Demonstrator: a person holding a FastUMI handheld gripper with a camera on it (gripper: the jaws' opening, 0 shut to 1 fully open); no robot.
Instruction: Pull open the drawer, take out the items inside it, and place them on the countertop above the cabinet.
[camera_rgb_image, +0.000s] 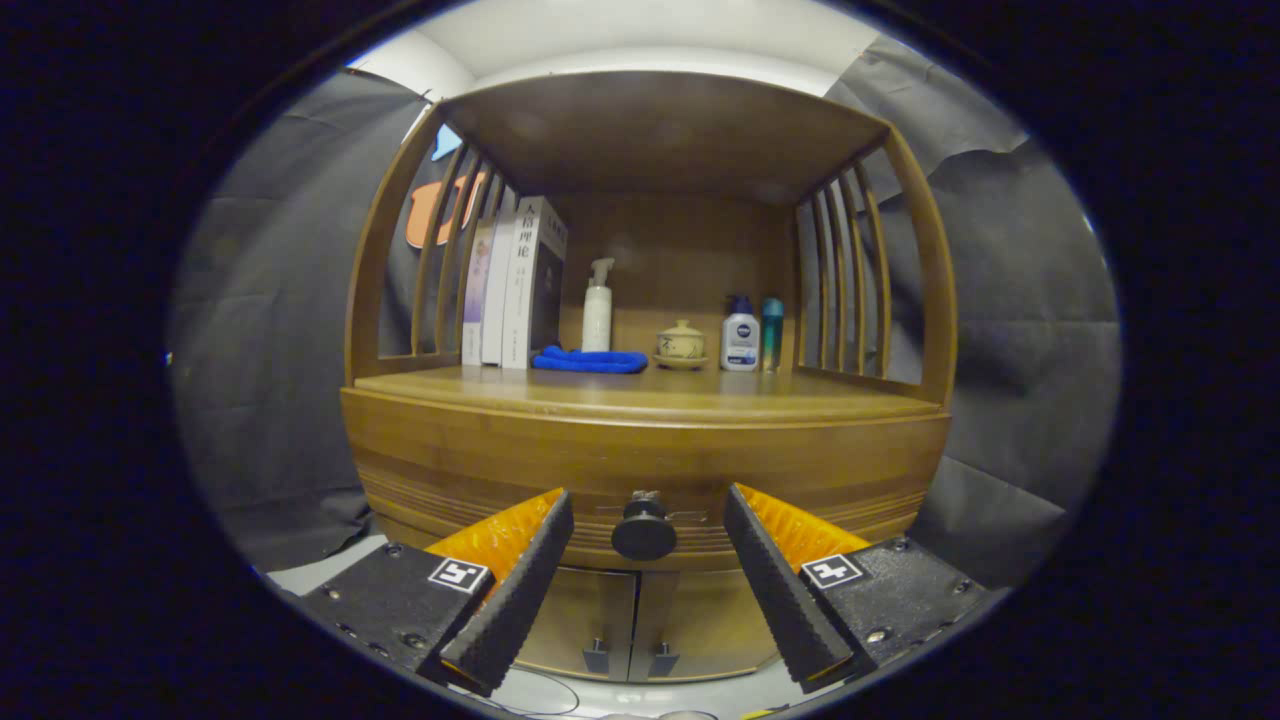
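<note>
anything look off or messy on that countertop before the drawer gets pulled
Nothing stands out. The books, pump bottle, lidded cup and two small bottles stand upright on the countertop; the blue cloth lies loosely bunched. The drawer is shut, its knob between the open gripper's fingers.

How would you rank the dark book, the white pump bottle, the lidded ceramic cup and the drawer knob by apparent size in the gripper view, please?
1. Dark book.
2. White pump bottle.
3. Drawer knob and lidded ceramic cup: they look alike, and the knob's nearness inflates it, so I will not rank them.

The gripper is open, fingers either side of the knob.
</note>
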